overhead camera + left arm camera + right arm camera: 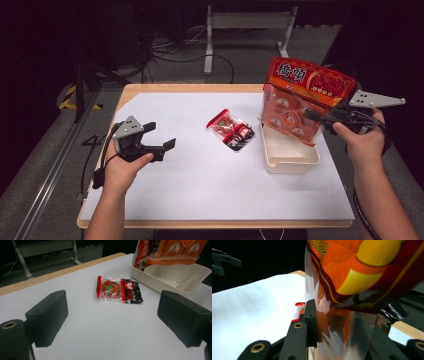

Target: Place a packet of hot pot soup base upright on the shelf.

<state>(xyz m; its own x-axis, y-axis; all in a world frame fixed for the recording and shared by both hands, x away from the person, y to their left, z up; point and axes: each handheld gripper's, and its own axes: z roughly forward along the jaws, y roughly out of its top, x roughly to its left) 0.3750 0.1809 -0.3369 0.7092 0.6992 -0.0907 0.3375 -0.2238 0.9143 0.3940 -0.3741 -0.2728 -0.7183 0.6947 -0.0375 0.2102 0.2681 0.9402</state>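
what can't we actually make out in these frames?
- Tray inside, high view: the snack bag in the right gripper covers its far part.
- Bag's lower end, right gripper view: cut off at the bottom edge.
- Small packets: print too small to read.
- Left gripper: open, nothing between its jaws.

snack bag (300, 97) over tray (290, 159), packets (231, 129) left

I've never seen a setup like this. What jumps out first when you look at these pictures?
The big orange printed snack bag with a clear plastic lower half stands out, held by the right claw over the shallow cream plastic tray at the table's right. Mid-table on the white sheet lie two small snack packets, one red and clear, one black, touching. The left claw hovers open at the left.
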